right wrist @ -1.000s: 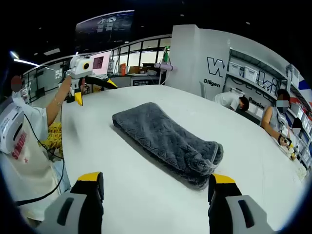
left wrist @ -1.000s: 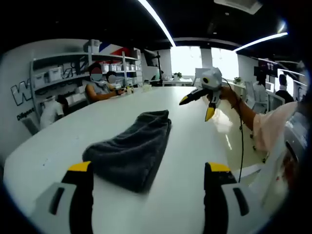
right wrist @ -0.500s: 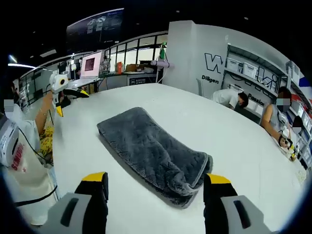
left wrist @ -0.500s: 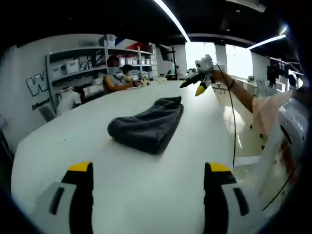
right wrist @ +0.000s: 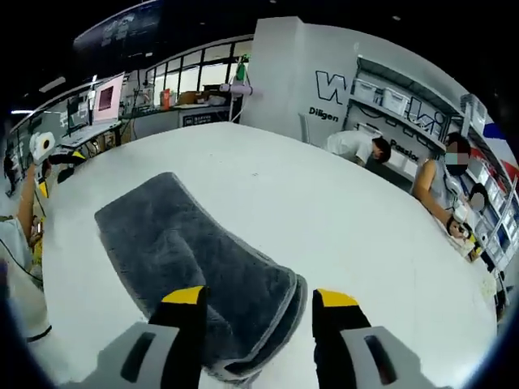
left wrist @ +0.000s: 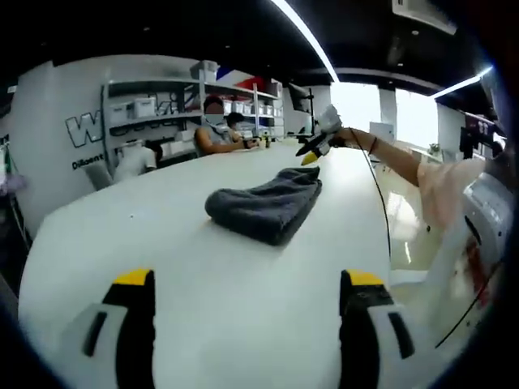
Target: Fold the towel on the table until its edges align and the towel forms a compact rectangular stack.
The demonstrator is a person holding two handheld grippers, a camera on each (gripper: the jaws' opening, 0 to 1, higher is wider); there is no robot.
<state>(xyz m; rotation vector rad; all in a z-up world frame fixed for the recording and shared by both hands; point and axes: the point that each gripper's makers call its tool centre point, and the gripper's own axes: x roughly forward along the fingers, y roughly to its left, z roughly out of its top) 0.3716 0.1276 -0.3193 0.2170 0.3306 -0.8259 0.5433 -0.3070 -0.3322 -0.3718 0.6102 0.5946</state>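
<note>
Grey towel (right wrist: 190,275) lies folded on white table (right wrist: 324,227), rounded fold end between right gripper (right wrist: 253,301) jaws, parted, nothing pinched, likely lined up for grab. Left gripper (left wrist: 243,285) farther back, jaws wide, empty, apparently clear of towel.

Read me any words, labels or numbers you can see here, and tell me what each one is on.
"Dilgen": small dark lettering on the white wall, cut off by the shelving.
Large dark "W", start of a bigger word on that wall, the rest hidden by the shelves.
Bins on the shelves: labels too small to read.
Gray towel: no text.
</note>
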